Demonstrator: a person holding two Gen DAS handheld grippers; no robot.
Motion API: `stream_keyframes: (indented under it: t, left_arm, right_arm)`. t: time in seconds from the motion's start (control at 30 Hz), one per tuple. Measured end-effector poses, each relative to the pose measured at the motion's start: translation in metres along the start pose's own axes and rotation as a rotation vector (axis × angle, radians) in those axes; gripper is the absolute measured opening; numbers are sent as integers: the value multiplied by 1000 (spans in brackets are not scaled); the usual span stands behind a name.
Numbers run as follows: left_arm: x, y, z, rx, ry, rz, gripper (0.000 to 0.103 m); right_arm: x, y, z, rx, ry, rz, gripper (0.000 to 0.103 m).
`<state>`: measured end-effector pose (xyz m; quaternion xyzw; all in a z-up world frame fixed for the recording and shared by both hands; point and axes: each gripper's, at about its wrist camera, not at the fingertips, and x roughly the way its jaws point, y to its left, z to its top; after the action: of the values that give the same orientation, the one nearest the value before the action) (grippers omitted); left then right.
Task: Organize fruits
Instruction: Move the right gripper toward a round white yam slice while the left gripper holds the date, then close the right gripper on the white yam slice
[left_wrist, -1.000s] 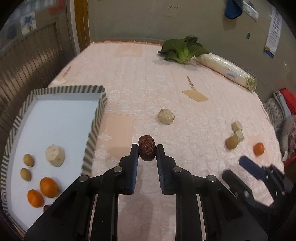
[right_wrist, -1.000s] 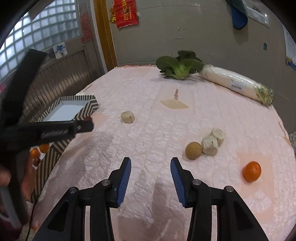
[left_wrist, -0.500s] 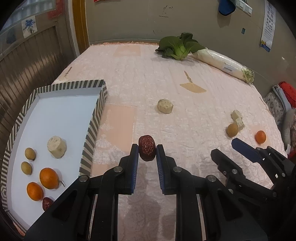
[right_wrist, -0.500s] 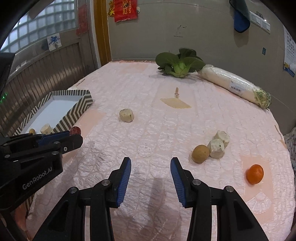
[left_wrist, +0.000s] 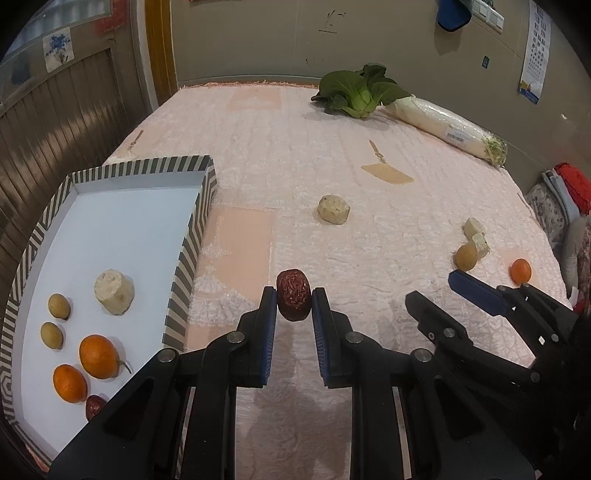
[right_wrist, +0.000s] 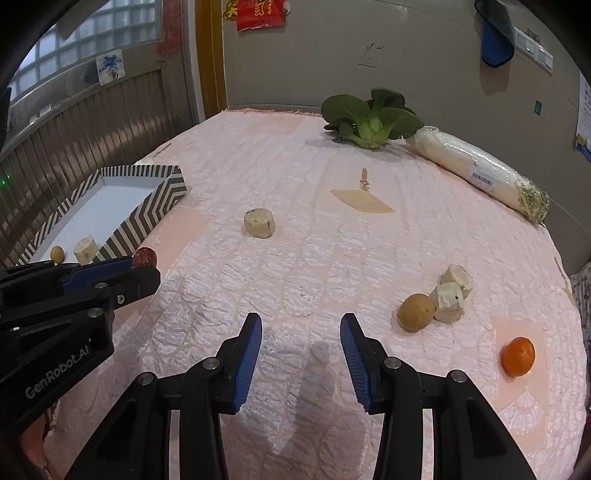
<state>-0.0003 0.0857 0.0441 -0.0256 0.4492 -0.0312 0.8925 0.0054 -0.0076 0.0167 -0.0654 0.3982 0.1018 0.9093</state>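
My left gripper (left_wrist: 294, 297) is shut on a wrinkled red date (left_wrist: 293, 294), held above the pink tablecloth just right of the striped tray (left_wrist: 192, 221). The tray holds two oranges (left_wrist: 98, 356), two small brown fruits (left_wrist: 59, 305), a pale chunk (left_wrist: 113, 291) and another date (left_wrist: 94, 405). My right gripper (right_wrist: 301, 326) is open and empty over the cloth; it also shows in the left wrist view (left_wrist: 443, 291). A brown fruit (right_wrist: 415, 312), two pale chunks (right_wrist: 448, 301), a small orange (right_wrist: 518, 356) and a lone pale chunk (right_wrist: 259, 222) lie on the cloth.
A bok choy (right_wrist: 371, 118) and a wrapped white radish (right_wrist: 480, 173) lie at the far edge by the wall. A tan patch (right_wrist: 362, 201) marks the cloth. A wooden panel wall (left_wrist: 55, 122) runs behind the tray. The table's right edge (right_wrist: 569, 288) is near the orange.
Both views have drawn back and up a little from the table. The date stays clamped in my left gripper. My right gripper now sits closer beside the left one.
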Motion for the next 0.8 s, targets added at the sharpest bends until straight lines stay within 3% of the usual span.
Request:
stream_keyframes:
  t: [0.23, 0.6, 0.8]
  left_arm:
    - [-1, 5, 0, -15, 5, -22, 18]
    - [3, 9, 2, -25, 24, -51, 19]
    - [8, 7, 3, -18, 38, -61, 19]
  right_arm:
    - [9, 0, 9, -12, 13, 2, 43]
    - [66, 10, 62, -75, 56, 171, 43]
    - [91, 25, 78, -123, 69, 183, 42]
